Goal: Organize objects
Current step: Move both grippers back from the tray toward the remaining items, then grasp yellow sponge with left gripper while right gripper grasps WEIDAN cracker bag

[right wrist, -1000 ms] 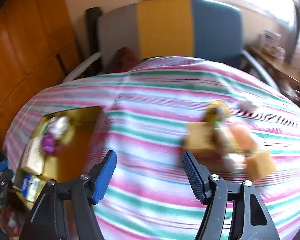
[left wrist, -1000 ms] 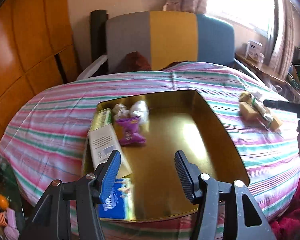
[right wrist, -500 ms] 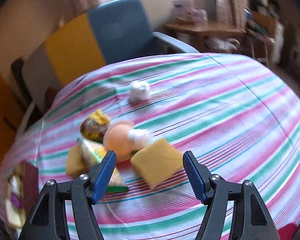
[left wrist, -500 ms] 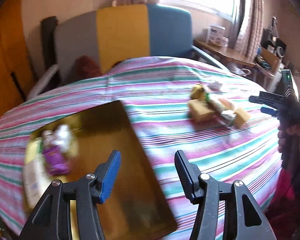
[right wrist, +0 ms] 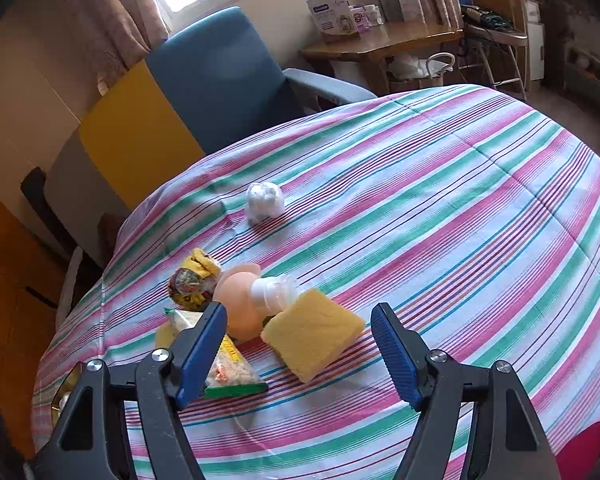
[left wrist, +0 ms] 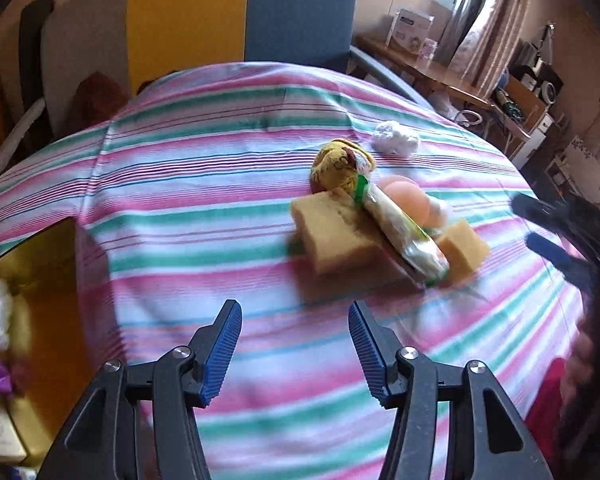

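A pile lies on the striped cloth: a yellow sponge [right wrist: 312, 334], a peach ball-shaped bottle [right wrist: 240, 300], a long snack packet [right wrist: 228, 368], a yellow wrapped ball [right wrist: 192, 278] and a second sponge [left wrist: 334, 236]. A white crumpled wad [right wrist: 265, 202] lies apart, farther back. My right gripper [right wrist: 300, 356] is open and empty, just short of the yellow sponge. My left gripper [left wrist: 294, 350] is open and empty, short of the pile. The gold box [left wrist: 32, 272] with several items sits at the left edge of the left wrist view.
A grey, yellow and blue chair [left wrist: 236, 16] stands behind the table. A wooden side table [right wrist: 384, 36] with boxes is at the back right. The right gripper also shows in the left wrist view [left wrist: 556, 236], beside the pile.
Both grippers swung right, away from the gold box and toward the pile. The right gripper came closer to the yellow sponge. Both stayed open.
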A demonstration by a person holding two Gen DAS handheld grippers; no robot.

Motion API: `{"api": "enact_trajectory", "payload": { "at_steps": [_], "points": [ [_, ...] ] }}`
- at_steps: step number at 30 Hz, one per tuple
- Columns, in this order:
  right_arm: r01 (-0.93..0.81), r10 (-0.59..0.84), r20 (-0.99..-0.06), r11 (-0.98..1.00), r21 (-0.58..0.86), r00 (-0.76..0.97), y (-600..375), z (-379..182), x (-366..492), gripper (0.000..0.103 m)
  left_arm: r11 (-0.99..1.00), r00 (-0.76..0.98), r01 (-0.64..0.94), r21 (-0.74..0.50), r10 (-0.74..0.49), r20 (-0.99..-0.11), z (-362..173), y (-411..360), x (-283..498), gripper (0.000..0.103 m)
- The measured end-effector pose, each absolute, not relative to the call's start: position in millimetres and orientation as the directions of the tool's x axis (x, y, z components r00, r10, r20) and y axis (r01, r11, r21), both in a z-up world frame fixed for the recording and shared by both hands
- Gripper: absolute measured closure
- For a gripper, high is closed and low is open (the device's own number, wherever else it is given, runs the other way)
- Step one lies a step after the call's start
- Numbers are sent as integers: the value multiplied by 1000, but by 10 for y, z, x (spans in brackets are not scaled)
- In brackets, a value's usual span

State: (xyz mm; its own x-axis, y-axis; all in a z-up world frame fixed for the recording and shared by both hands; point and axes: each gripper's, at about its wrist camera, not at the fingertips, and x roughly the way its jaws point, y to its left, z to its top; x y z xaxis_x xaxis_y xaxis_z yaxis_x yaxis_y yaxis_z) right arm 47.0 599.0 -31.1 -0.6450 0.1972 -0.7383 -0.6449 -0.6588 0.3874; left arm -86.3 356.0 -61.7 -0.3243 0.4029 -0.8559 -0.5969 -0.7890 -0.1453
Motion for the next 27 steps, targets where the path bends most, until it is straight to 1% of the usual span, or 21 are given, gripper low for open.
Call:
{"api": "enact_trajectory", "payload": {
  "at_steps": [7, 10, 16, 17, 18, 19, 20, 22, 25, 26, 27],
  "points": [
    [-631, 169, -739, -662, 405, -652, 5985, -328, 444, 26, -788, -310, -600, -142, 392, -866, -837, 4007, -1123, 46],
    [-629, 161, -741, -661, 409, -652, 5993, -343, 428, 26, -776, -291, -611, -159, 407, -866, -888, 4187, -1220, 38],
    [-619, 144, -738, -662, 424, -660, 5985, -339, 416, 26, -774, -281, -610, -170, 412, -867, -1016, 4448, -1361, 36],
    [-618, 145, -738, -663, 422, -659, 5981, -342, 410, 26, -780, -286, -605, -159, 400, -871, -1043, 4467, -1382, 37],
    [-619, 145, -741, -666, 417, -655, 5976, -349, 397, 26, -785, -279, -596, -169, 400, -873, -1068, 4448, -1402, 42],
    [-617, 144, -744, -672, 411, -652, 5968, -358, 385, 26, -789, -262, -580, -204, 418, -870, -1094, 4389, -1418, 43],
    [-612, 144, -746, -682, 402, -650, 5957, -364, 373, 26, -786, -251, -574, -231, 437, -864, -1106, 4321, -1413, 47],
    [-603, 144, -749, -698, 386, -647, 5932, -366, 355, 27, -783, -267, -581, -223, 442, -857, -1082, 4217, -1363, 50],
    [-590, 145, -747, -716, 374, -649, 5906, -356, 338, 38, -780, -271, -586, -218, 442, -855, -1052, 4045, -1245, 51],
    [-586, 145, -750, -723, 365, -646, 5890, -357, 330, 41, -780, -281, -594, -198, 431, -857, -1034, 3967, -1166, 51],
    [-583, 146, -751, -729, 359, -644, 5876, -362, 322, 42, -779, -290, -600, -184, 426, -857, -1017, 3919, -1106, 51]
  ]
}}
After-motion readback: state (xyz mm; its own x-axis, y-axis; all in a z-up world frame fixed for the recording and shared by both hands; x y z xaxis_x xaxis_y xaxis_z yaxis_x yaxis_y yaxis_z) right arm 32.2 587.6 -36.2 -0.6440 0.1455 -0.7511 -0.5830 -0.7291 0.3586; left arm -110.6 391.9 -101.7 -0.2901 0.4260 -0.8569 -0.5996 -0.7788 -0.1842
